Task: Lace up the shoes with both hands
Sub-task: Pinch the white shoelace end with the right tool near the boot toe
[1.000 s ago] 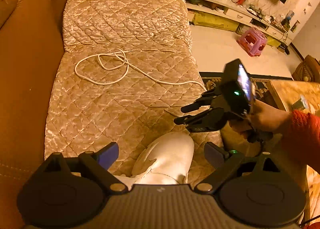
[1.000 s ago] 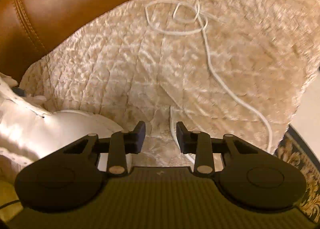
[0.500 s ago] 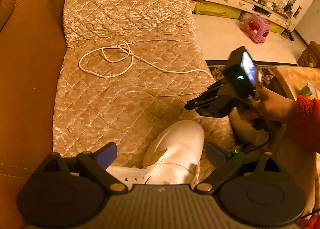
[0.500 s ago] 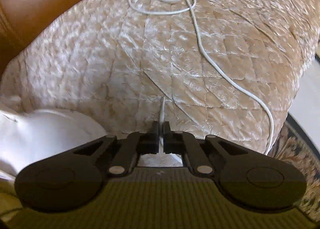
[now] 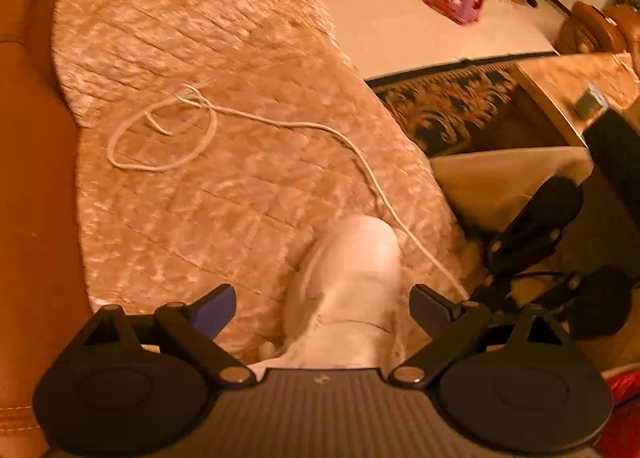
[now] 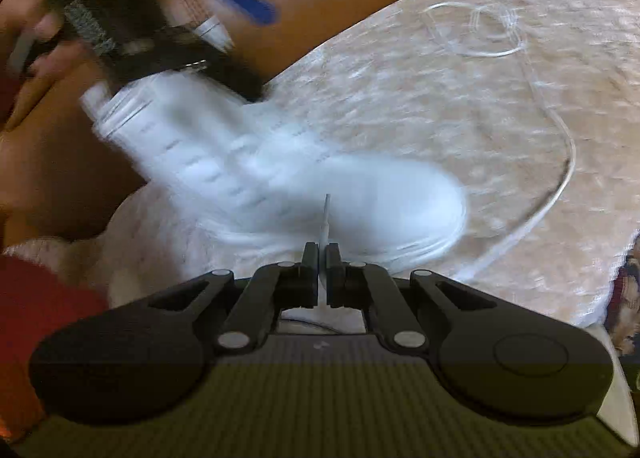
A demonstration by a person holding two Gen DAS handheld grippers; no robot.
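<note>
Quilted cover on the brown sofa carries the white shoe, toe pointing away from the person, near the cover's front edge. Left gripper straddles the shoe, fingers wide, not pressing it. Right gripper is pinched narrow on the lace tip; the rest trails back to a loose coil on the cover. To do this well: steady the shoe, aim the tip at the lowest eyelet, keep slack. Versus a second ago: right fingers closed on the tip, lifted, swung over the shoe.
</note>
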